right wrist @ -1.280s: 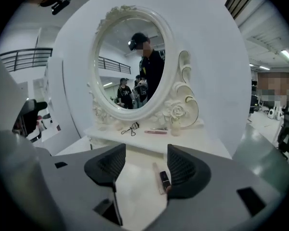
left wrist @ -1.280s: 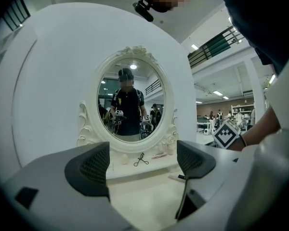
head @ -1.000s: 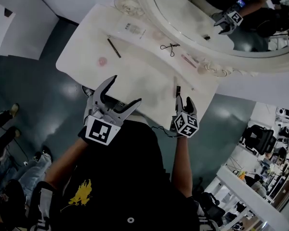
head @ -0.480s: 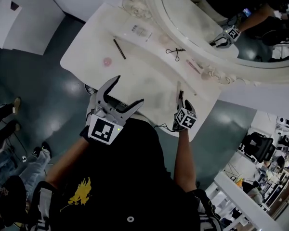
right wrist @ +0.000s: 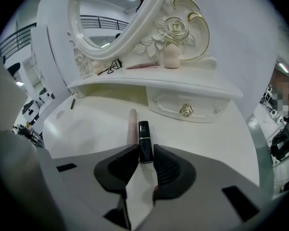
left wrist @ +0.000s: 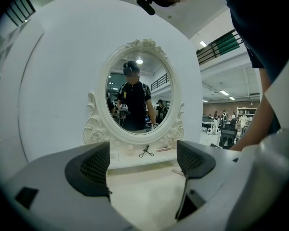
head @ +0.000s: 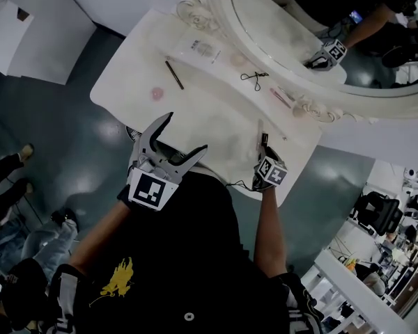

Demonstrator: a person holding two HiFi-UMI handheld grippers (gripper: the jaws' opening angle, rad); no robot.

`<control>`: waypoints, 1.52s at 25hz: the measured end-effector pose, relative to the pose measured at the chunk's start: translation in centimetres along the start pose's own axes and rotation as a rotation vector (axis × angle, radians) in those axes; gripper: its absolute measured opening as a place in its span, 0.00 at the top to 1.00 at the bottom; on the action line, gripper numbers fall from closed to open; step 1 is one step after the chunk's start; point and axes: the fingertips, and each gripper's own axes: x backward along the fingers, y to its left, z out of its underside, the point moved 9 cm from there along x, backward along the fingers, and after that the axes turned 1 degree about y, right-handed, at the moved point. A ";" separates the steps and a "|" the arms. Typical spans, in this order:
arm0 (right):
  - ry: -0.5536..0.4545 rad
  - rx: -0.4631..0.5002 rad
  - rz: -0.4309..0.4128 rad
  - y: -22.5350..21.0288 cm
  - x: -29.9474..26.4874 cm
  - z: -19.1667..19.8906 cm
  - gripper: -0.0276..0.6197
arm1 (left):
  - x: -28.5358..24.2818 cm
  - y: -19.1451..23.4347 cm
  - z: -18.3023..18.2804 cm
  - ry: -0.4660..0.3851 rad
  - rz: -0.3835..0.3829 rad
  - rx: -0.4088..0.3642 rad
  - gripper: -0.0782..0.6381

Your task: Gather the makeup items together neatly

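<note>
Two pads of the right gripper (right wrist: 144,159), which have just been closing, pinch the near end of a black lipstick (right wrist: 144,141) lying on the white dressing table (right wrist: 86,124); that end is hidden between them. Just beside it lies a pale pink stick (right wrist: 132,121), its near end cut off by a pad. The left gripper (left wrist: 144,160) hovers spread wide, holding nothing.

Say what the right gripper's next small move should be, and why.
Probably lift the lipstick slightly off the table. The right gripper's fingers have just been closing and now sit against both sides of its near end, so the grip looks made.
</note>
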 end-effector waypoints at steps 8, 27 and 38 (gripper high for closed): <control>-0.055 -0.177 0.030 1.1 1.3 -0.5 0.80 | 0.4 0.0 0.2 -0.006 0.001 0.007 0.28; -0.303 -0.232 0.162 19.0 2.4 -4.9 0.81 | 0.3 5.1 -0.9 0.005 0.099 0.002 0.28; -0.224 -0.227 0.269 25.8 -4.0 -3.5 0.81 | 0.2 9.7 0.1 0.096 0.133 0.054 0.28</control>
